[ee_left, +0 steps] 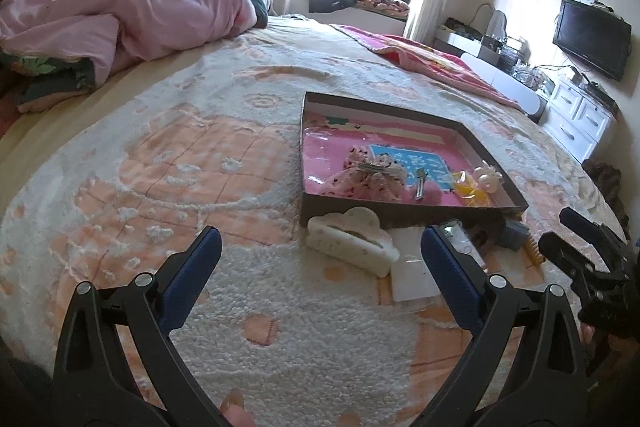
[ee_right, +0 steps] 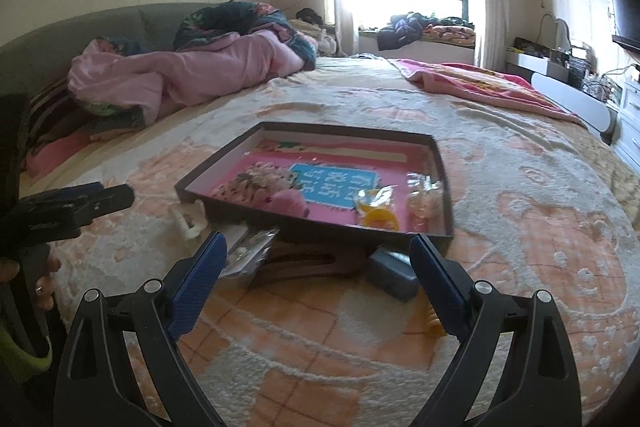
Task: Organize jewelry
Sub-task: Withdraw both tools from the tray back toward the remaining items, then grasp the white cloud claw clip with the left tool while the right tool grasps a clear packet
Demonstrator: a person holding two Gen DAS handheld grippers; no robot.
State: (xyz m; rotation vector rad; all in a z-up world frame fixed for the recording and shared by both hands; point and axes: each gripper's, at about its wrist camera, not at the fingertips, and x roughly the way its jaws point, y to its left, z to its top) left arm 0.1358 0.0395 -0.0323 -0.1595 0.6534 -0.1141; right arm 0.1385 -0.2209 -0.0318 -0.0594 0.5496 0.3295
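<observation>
A shallow dark box [ee_left: 412,213] [ee_right: 320,225] with a pink bottom lies on the bed. It holds a pink patterned scrunchie [ee_left: 360,175] [ee_right: 260,183], a metal clip [ee_left: 420,183], a yellow piece [ee_left: 472,189] [ee_right: 380,215] and a pale pearl piece [ee_left: 490,179] [ee_right: 426,201]. In front of the box lie a white cloud-shaped claw clip [ee_left: 352,239] [ee_right: 188,221], a clear packet [ee_left: 412,271] [ee_right: 248,255], a brown clip [ee_right: 304,265] and a grey-blue block [ee_right: 392,275]. My left gripper [ee_left: 320,271] is open and empty, near the white clip. My right gripper [ee_right: 316,279] is open and empty above the brown clip.
A fluffy cream and orange blanket [ee_left: 200,167] covers the bed. A pink quilt [ee_left: 128,19] is heaped at the far left, a red blanket [ee_left: 432,63] at the far right. White drawers [ee_left: 576,115] and a TV [ee_left: 592,39] stand past the bed's right edge.
</observation>
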